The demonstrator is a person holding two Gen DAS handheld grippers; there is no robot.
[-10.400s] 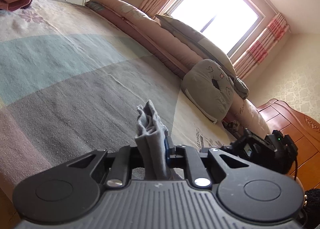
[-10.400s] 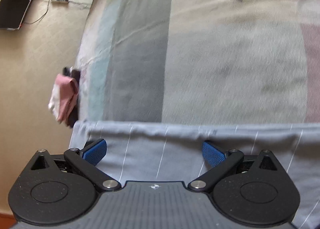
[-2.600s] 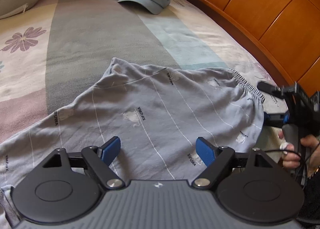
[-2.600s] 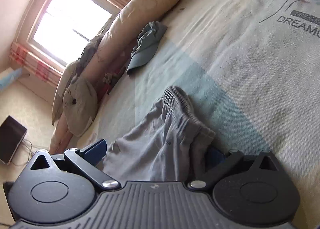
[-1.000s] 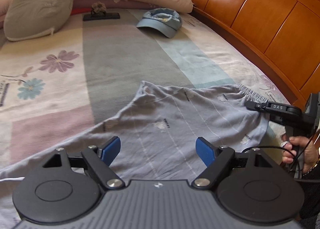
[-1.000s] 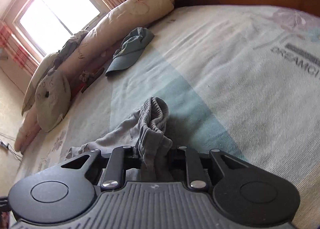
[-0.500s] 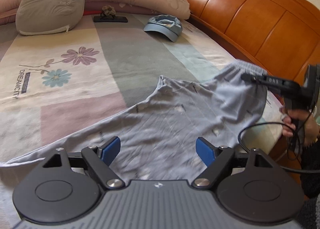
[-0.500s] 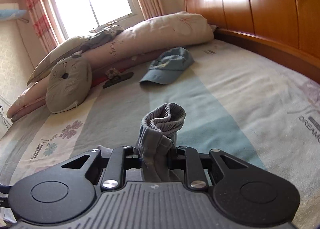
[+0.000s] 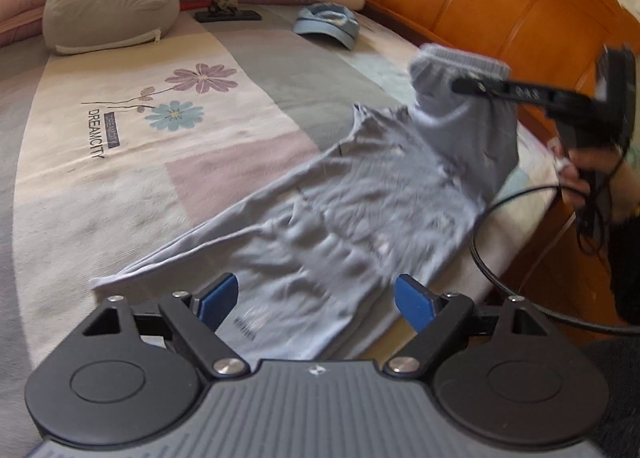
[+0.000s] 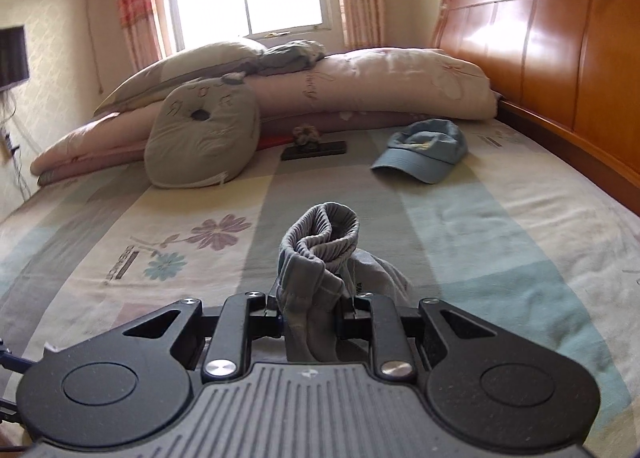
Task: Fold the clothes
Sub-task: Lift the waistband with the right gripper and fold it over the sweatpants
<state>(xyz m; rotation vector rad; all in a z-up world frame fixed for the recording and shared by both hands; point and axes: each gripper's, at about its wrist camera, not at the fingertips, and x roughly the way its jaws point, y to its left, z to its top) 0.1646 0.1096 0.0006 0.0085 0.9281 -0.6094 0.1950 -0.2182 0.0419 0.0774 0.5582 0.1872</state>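
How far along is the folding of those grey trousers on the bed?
Early on. Done: the grey trousers lie spread along the bed. In hand: the right tool is clamped on the bunched waistband and holds it above the sheet, while the left tool hangs open over the legs, gripping nothing. Left: no fold shows yet, so the folding itself remains.

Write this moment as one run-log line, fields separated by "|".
task: fold clothes | right gripper: shut on grey trousers waistband, lifted | left gripper: open over trouser leg | trousers partly on bed
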